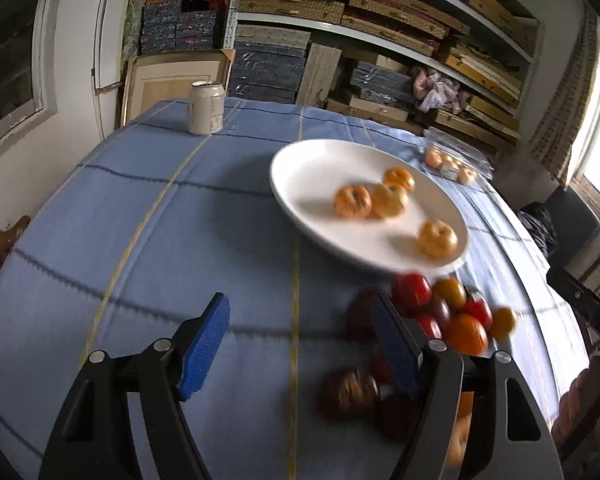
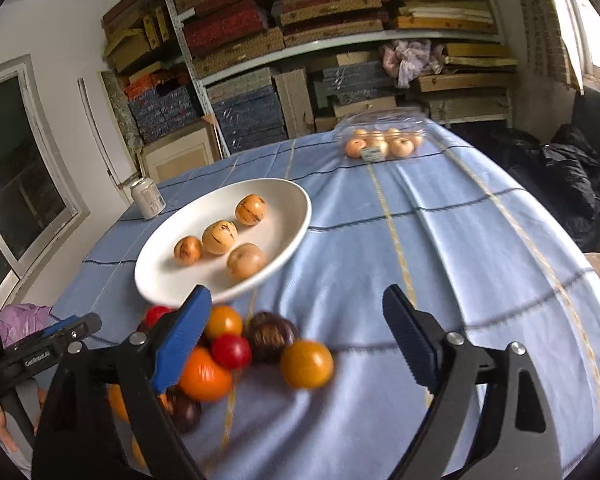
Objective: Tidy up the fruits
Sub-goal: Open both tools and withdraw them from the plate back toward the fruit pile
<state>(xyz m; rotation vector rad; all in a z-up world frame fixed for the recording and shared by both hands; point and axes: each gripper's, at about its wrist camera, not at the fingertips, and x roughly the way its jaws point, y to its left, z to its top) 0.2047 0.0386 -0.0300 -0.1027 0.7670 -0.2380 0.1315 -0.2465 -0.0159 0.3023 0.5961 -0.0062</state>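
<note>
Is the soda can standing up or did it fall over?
Standing up. The soda can sits upright on the blue tablecloth, its round top facing up, beyond the white plate.

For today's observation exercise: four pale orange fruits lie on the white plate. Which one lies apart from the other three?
The fruit nearest the plate's front rim, closest to the loose tomatoes; the other three cluster together behind it.

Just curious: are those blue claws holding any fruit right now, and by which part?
Nothing is held: the left gripper and right gripper both stand open and empty.
</note>
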